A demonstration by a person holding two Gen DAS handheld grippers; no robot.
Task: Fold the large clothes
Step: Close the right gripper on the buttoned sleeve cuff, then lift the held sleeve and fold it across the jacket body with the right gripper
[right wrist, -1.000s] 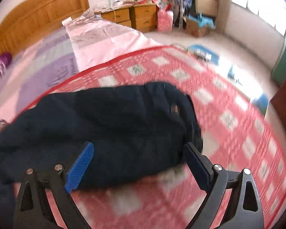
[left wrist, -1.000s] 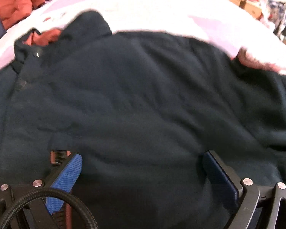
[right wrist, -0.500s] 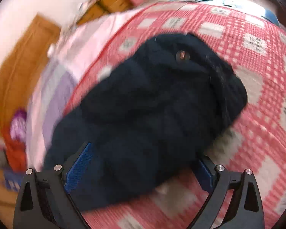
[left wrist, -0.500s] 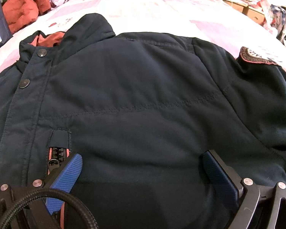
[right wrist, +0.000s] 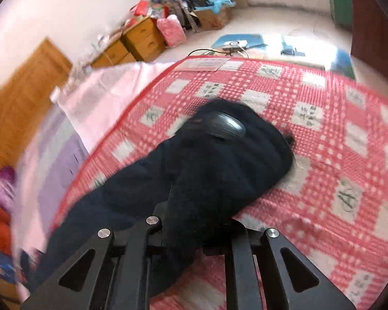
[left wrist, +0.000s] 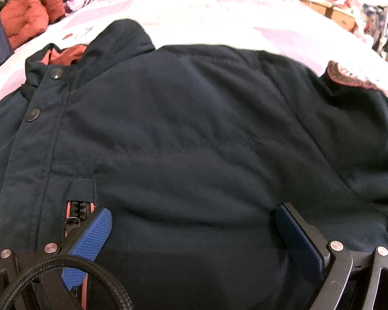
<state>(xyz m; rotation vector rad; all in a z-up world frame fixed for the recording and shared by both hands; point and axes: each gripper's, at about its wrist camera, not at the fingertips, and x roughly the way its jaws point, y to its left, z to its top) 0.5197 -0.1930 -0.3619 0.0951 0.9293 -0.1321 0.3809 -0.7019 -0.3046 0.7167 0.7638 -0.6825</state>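
Two camera views show a dark navy jacket (left wrist: pixel 194 142) spread flat on a bed. In the left wrist view the jacket fills most of the picture, front side up. Its collar (left wrist: pixel 121 38) stands at the upper left with orange lining (left wrist: pixel 67 55) showing inside it. Two round metal snaps (left wrist: pixel 33 115) sit on the front placket down the left side. A chest pocket zipper (left wrist: pixel 77 210) with orange edging lies just beside the near left finger. A round patch (left wrist: pixel 346 78) with a reddish rim sits on the shoulder at the upper right. The left tongs (left wrist: pixel 191 222) stand wide apart, their blue pads low over the chest fabric with nothing pinched between them. Beyond the jacket lies a pale pink and lilac bedsheet (left wrist: pixel 219 13), and an orange padded garment (left wrist: pixel 25 18) is heaped at the far left corner.

In the right wrist view the jacket's sleeve (right wrist: pixel 219 160) stretches across a red and white checked blanket (right wrist: pixel 336 155), its cuff end pointing away from the camera. The right tongs (right wrist: pixel 194 235) are drawn tight together on a fold of the sleeve fabric, which bunches up between the black fingers. A wooden headboard (right wrist: pixel 18 103) and wooden drawers (right wrist: pixel 139 41) stand behind the bed. The picture is blurred.
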